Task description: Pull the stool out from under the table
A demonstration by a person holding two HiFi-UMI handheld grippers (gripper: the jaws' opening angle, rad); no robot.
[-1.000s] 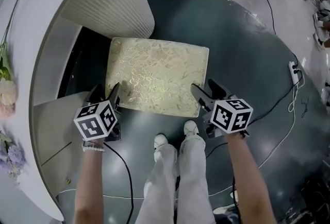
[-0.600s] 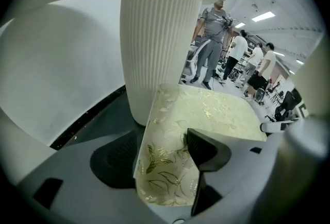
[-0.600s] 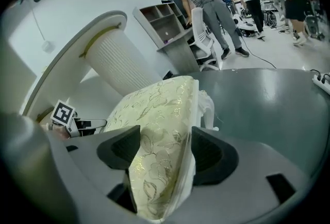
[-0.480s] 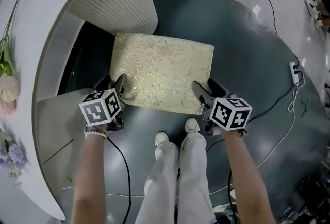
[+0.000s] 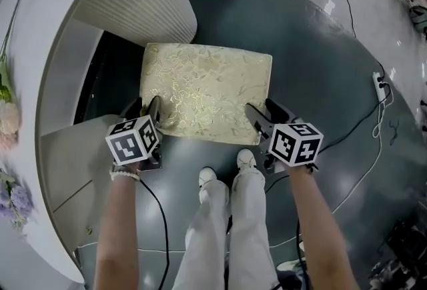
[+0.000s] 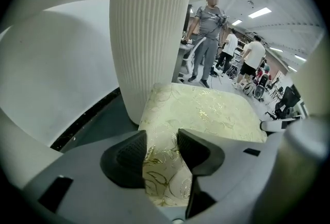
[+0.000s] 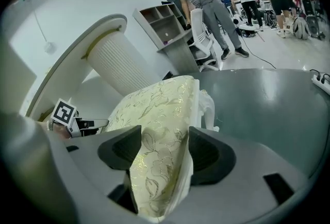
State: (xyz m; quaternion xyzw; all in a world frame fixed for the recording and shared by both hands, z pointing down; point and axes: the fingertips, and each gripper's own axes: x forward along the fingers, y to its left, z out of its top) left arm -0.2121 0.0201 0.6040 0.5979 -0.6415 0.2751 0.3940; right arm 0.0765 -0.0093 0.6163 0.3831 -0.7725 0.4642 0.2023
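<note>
The stool has a pale gold floral cushion and stands on the dark floor in front of me, its far-left corner by the ribbed white table pedestal. My left gripper is at the near-left corner. Its jaws are closing, and in the left gripper view both pads of this gripper touch the cushion folded between them. My right gripper is at the near-right corner. In the right gripper view its jaws pinch the cushion edge.
The white curved tabletop runs along the left, with flowers on it. My shoes stand just behind the stool. A power strip and cables lie on the floor at right. People stand far off.
My left gripper has slid forward onto the stool's near-left corner and its jaws have narrowed around the cushion. The right gripper has stayed on the near-right corner.
</note>
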